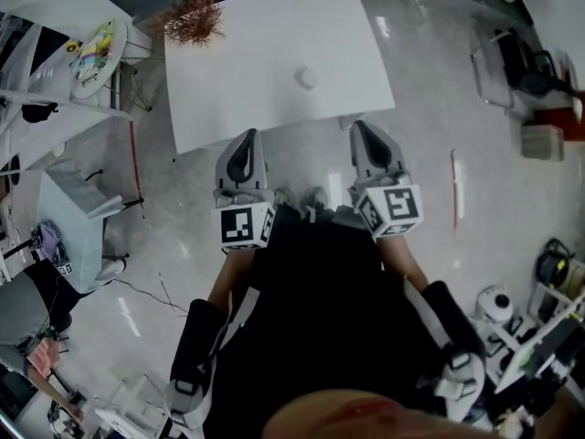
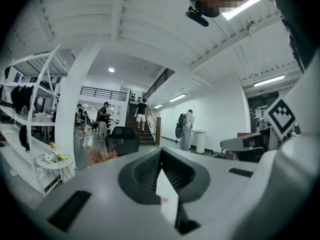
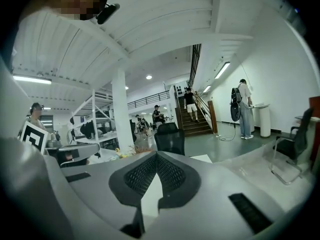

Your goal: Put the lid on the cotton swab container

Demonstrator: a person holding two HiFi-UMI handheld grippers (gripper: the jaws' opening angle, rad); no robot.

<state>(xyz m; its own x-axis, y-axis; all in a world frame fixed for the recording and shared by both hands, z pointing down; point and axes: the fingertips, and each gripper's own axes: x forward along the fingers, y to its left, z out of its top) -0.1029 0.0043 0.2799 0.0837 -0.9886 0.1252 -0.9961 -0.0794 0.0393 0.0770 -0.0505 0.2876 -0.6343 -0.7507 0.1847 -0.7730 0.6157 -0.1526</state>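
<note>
Left gripper (image 1: 245,149) and right gripper (image 1: 366,144) are held side by side close to the person's body, tips at the near edge of the smooth white table (image 1: 228,90). Each has ribbed black jaws pressed together and holds nothing. A small round white cotton swab container (image 1: 306,78) stands near the table's centre. A spiky brown dried plant (image 1: 194,18) sits at the far left corner.

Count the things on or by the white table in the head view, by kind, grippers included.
Grippers: 2, the left gripper and the right gripper, both shut
White table: 1
Small round white object on it: 1
Dried reddish plant at its far left corner: 1
Total: 5
</note>
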